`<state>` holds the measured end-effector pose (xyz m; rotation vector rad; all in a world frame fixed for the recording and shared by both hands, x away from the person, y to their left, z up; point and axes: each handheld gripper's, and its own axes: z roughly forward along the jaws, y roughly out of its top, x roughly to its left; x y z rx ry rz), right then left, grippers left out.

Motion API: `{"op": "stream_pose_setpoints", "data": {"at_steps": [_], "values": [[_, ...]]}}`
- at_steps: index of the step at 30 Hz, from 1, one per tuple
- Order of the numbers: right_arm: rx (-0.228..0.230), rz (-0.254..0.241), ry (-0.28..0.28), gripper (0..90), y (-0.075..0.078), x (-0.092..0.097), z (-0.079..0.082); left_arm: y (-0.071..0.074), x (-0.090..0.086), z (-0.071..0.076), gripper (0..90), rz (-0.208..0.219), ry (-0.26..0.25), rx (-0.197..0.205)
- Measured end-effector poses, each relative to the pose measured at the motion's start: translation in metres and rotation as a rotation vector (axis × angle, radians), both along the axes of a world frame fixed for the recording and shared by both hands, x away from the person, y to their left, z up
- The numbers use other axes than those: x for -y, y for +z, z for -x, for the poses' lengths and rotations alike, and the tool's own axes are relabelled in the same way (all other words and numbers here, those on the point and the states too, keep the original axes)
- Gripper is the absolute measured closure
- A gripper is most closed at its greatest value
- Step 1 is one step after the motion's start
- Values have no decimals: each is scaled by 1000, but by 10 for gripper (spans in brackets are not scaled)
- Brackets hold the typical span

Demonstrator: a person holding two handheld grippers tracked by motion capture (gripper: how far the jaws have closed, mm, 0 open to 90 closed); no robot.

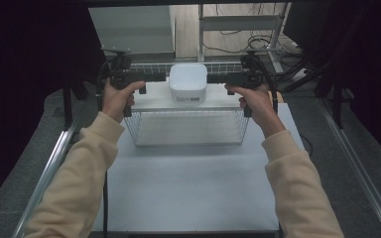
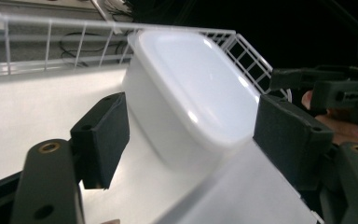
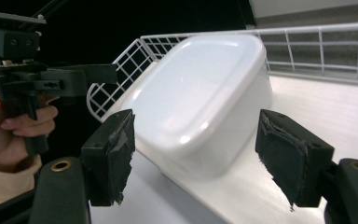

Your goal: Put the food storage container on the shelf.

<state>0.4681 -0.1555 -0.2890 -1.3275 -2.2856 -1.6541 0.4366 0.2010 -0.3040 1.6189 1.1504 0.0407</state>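
A white lidded container with rounded corners stands on a white board that lies across the top of a wire basket. The basket rests on the pale tabletop, toward its far side. A small dark label is seen on the near face of the container in the high view, but it is too small to read.

The left tool comes from the left side and the right tool from the right side, both at the height of the container and pointing toward it. Each one is held by a hand: the left hand and the right hand, with cream-coloured sleeves reaching in from the bottom.

In the left gripper view the left tool has its jaws wide apart, with the container between and beyond them; the pads are not touching it. In the right gripper view the right tool is also wide open, and the container sits between its two jaws without contact. Neither tool has hold of anything. The foam on the pads of the right tool looks torn at the edges.

Behind the container, the white wire rail of the basket runs along the far edge of the board.
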Motion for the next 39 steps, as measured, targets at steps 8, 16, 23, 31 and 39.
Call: {"op": "stream_pose_setpoints", "data": {"at_steps": [8, 16, 23, 31, 39], "values": [[80, 9, 38, 280, -23, 23, 38, -21, 0, 52, 237, -68, -37, 63], [151, 17, 50, 280, -51, 45, 77, -56, 4, 99, 235, -134, -70, 114], [154, -1, 60, 280, -82, 60, 109, -97, 7, 128, 217, -206, -62, 92], [132, 49, 56, 279, -129, 75, 137, -144, 8, 149, 215, -276, -86, 32], [65, 79, 22, 279, -167, 90, 150, -174, 1, 149, 210, -326, -73, -41]]}}
